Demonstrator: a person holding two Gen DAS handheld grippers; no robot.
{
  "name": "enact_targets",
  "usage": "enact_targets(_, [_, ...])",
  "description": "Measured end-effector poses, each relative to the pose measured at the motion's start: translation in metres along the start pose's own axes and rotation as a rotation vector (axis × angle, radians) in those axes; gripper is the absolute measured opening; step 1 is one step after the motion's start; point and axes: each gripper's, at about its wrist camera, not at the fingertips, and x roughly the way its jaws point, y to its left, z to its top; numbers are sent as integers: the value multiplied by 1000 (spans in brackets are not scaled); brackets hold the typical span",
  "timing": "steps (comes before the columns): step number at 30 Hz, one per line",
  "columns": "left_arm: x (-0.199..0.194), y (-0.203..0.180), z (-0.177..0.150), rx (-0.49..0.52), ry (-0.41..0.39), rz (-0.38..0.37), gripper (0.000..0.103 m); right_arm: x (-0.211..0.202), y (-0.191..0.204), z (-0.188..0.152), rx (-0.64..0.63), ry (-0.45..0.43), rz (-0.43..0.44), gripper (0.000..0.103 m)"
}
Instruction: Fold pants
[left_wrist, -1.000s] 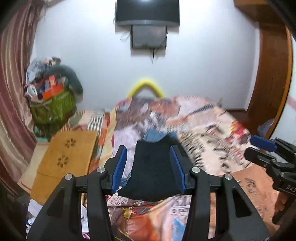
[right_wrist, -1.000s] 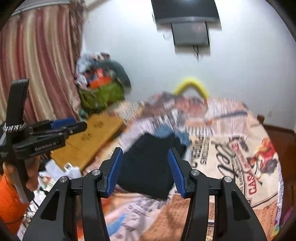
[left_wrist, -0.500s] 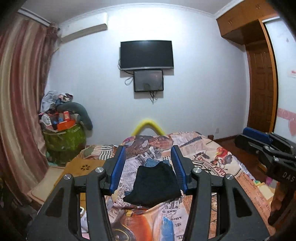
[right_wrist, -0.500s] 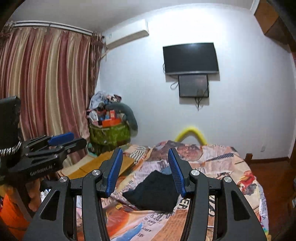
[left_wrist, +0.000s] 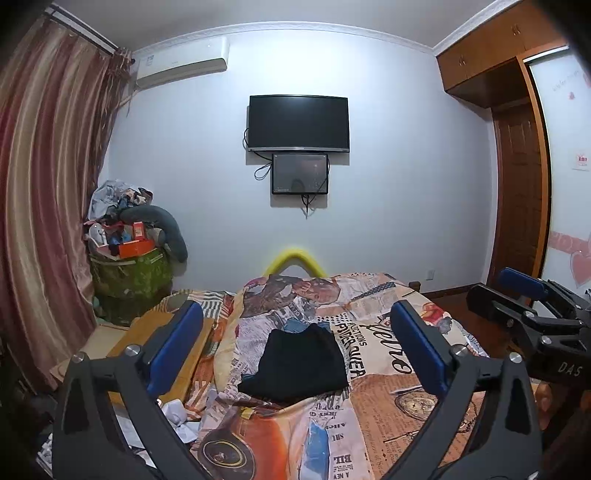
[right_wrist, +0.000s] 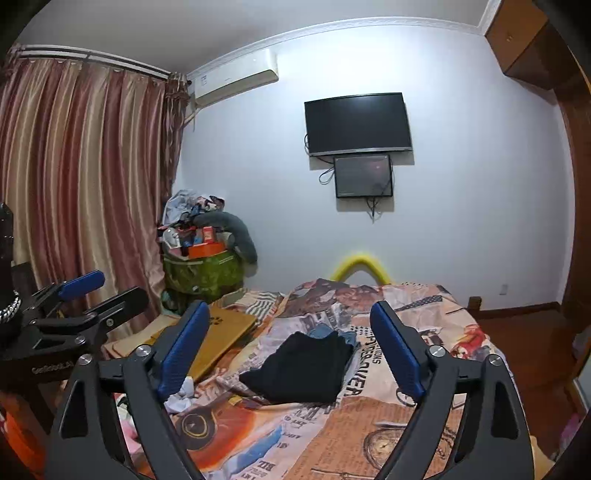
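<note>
Black pants (left_wrist: 301, 363) lie folded into a compact rectangle on the printed bedspread (left_wrist: 373, 413), with a bit of blue fabric (left_wrist: 295, 325) behind them. The pants also show in the right wrist view (right_wrist: 304, 367). My left gripper (left_wrist: 295, 349) is open and empty, raised well back from the pants. My right gripper (right_wrist: 290, 349) is open and empty, likewise held above and short of them. Each gripper shows at the other view's edge: the right one (left_wrist: 532, 306) and the left one (right_wrist: 92, 295).
A green bag piled with clutter (left_wrist: 129, 254) stands by the striped curtain (left_wrist: 44, 206). A wooden board (right_wrist: 218, 338) lies left of the bed. A TV (left_wrist: 298, 123) hangs on the far wall. A wooden door (left_wrist: 521, 199) is at the right.
Both grippers have pulled up and back from the pants and their jaws have opened wider. The folded pants stay where they lay.
</note>
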Motion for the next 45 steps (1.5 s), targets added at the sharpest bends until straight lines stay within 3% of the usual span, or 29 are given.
enact_targets(5, [-3,-1,-2,6,-8,10,103,-1,1,-1,-4,-13,-13,101])
enact_targets(45, [7,-11,-4,22,19,-39,103,-19,0,-2,27,-27,-45,102])
